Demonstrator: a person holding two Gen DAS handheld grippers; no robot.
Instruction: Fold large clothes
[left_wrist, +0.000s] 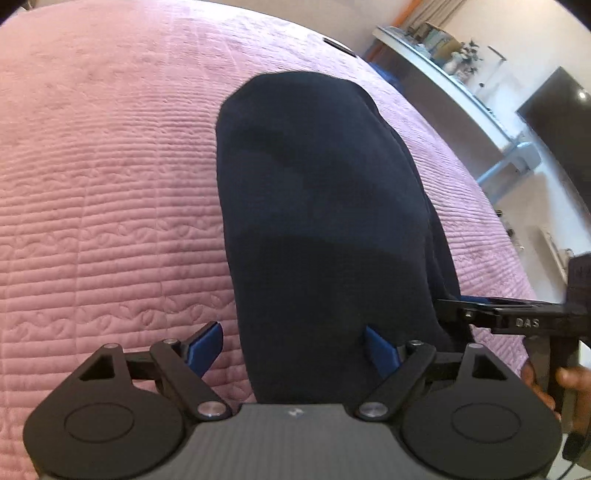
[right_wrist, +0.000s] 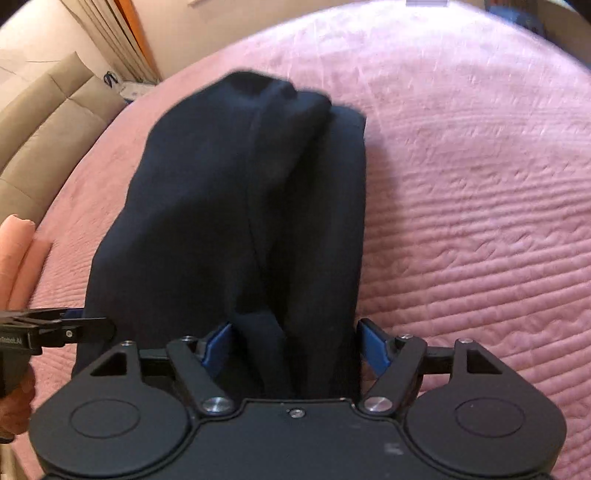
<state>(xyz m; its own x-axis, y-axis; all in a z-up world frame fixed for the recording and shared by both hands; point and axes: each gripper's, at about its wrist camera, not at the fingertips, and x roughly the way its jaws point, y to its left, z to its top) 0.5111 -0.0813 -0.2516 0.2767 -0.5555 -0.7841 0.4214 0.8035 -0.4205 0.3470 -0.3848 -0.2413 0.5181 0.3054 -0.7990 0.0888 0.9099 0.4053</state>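
Note:
A dark navy garment (left_wrist: 325, 221) lies folded into a long narrow strip on the pink quilted bedspread (left_wrist: 110, 184). Its near end runs between the blue pads of my left gripper (left_wrist: 295, 345), whose jaws stand wide open around the cloth. In the right wrist view the same garment (right_wrist: 243, 206) runs away from my right gripper (right_wrist: 293, 341), whose jaws also stand wide open with the bunched near end between them. Each gripper shows in the other's view, at the garment's side: the right one (left_wrist: 454, 306) and the left one (right_wrist: 88, 326).
The bedspread (right_wrist: 480, 221) stretches wide on both sides of the garment. A white shelf with small items (left_wrist: 443, 66) and a dark screen (left_wrist: 557, 122) stand beyond the bed's right edge. A beige padded headboard (right_wrist: 44, 129) is at the left.

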